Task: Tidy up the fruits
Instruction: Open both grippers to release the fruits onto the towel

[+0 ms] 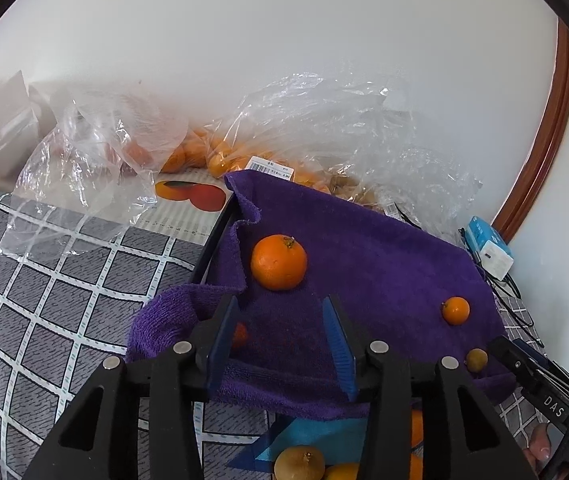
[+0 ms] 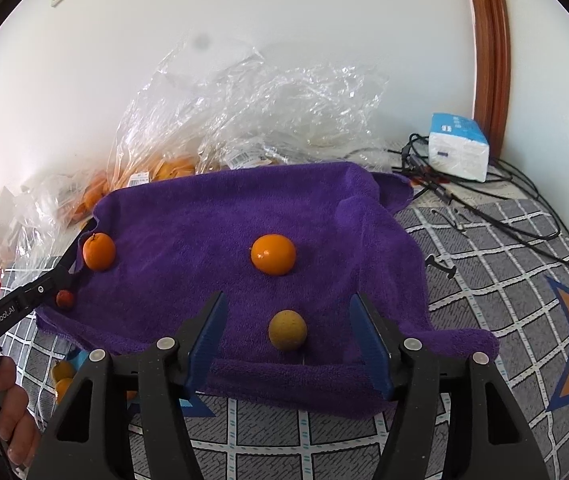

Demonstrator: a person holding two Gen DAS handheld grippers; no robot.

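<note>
A purple towel (image 1: 384,248) lies spread on the table, with fruit on it. My left gripper (image 1: 282,307) is open. A big orange (image 1: 279,262) lies just beyond its tips, and a small red fruit (image 1: 240,335) peeks out by its left pad. A smaller orange (image 1: 456,310) and a yellowish fruit (image 1: 476,359) sit to the right. My right gripper (image 2: 289,303) is open too. The yellowish fruit (image 2: 287,330) lies between its pads, untouched. The smaller orange (image 2: 273,254) sits ahead, the big orange (image 2: 99,251) and the red fruit (image 2: 64,299) at the left.
Crumpled clear plastic bags (image 2: 244,112) holding more oranges (image 1: 220,160) lie along the wall behind the towel. A tissue pack (image 2: 458,146) and black cables (image 2: 484,208) are at the back right. More fruit (image 1: 299,463) lies near the front edge on the checked tablecloth (image 1: 44,288).
</note>
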